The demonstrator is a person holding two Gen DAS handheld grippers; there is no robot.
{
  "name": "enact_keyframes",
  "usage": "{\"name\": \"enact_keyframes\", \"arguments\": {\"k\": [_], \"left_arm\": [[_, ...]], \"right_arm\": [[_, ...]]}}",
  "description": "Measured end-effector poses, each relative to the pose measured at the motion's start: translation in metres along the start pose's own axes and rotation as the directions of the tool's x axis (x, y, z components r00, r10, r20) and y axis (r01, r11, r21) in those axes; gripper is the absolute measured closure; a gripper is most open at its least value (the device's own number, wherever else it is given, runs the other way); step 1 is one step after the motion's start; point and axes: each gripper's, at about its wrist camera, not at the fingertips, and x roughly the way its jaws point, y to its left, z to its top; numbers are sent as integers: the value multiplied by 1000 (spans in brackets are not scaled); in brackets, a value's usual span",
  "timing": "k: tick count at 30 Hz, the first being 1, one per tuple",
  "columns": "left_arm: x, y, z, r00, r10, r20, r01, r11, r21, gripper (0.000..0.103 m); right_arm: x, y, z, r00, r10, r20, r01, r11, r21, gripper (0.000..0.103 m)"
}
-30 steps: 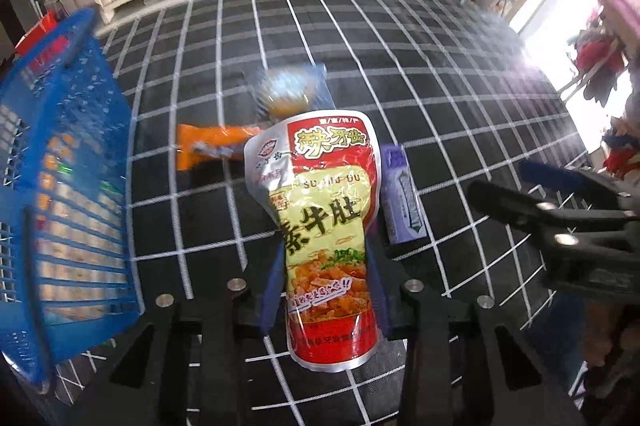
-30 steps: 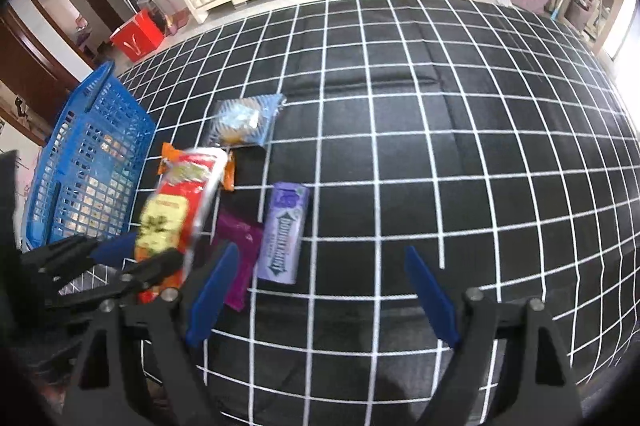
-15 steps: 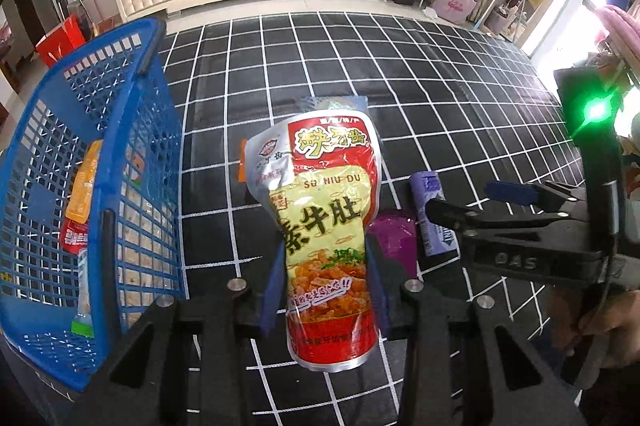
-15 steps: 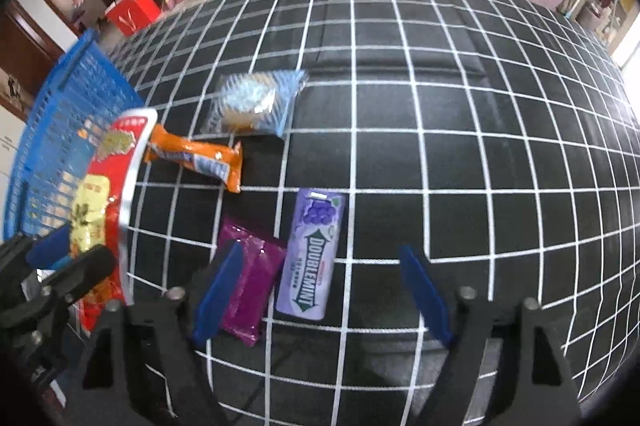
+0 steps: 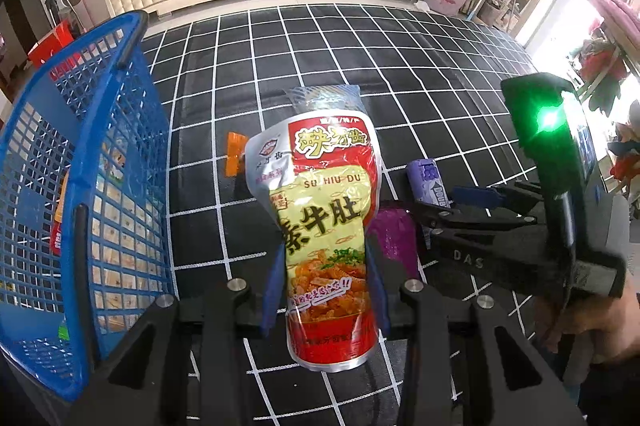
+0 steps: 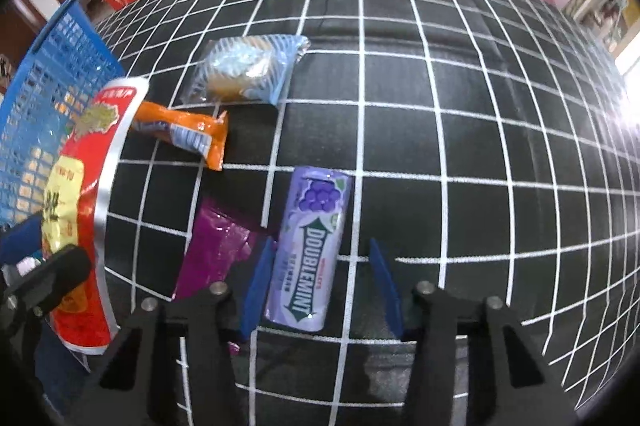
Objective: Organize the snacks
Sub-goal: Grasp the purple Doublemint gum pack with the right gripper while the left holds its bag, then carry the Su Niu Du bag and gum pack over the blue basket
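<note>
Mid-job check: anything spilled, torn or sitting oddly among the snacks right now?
Nothing stands out. The red and yellow pouch is clamped upright in the left gripper, beside the blue basket. The gum pack lies flat between the open right gripper's fingers. The other wrappers look intact.

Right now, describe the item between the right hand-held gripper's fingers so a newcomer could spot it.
On the black grid mat, nearest the right hand-held gripper, lies a lilac Doublemint gum pack. Unlike the crinkled purple wrapper beside it, it's rigid, with a grape picture.
</note>
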Motion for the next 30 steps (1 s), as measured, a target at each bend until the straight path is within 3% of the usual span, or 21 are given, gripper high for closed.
{"name": "enact_keyframes", "arguments": {"k": [2,8,16,30], "left_arm": [[-2,1,-2,1000,1,3,-1,1000,3,68],[-7,3,-4,1000,-4,9,4,1000,3,68],[-42,9,-3,997,-20,75,20,1000,4,68],[-139,63,-12,971,33,236,-33,999,-5,68]], "right_arm": [[-1,5,-5,1000,-13,15,14,1000,-20,68],[-9,6,-20,1000,-8,27,9,1000,-28,69],[-68,21,-26,991,19,136,-16,1000,-21,69],[-163,103,3,941,141,308,-97,983,-153,69]]}}
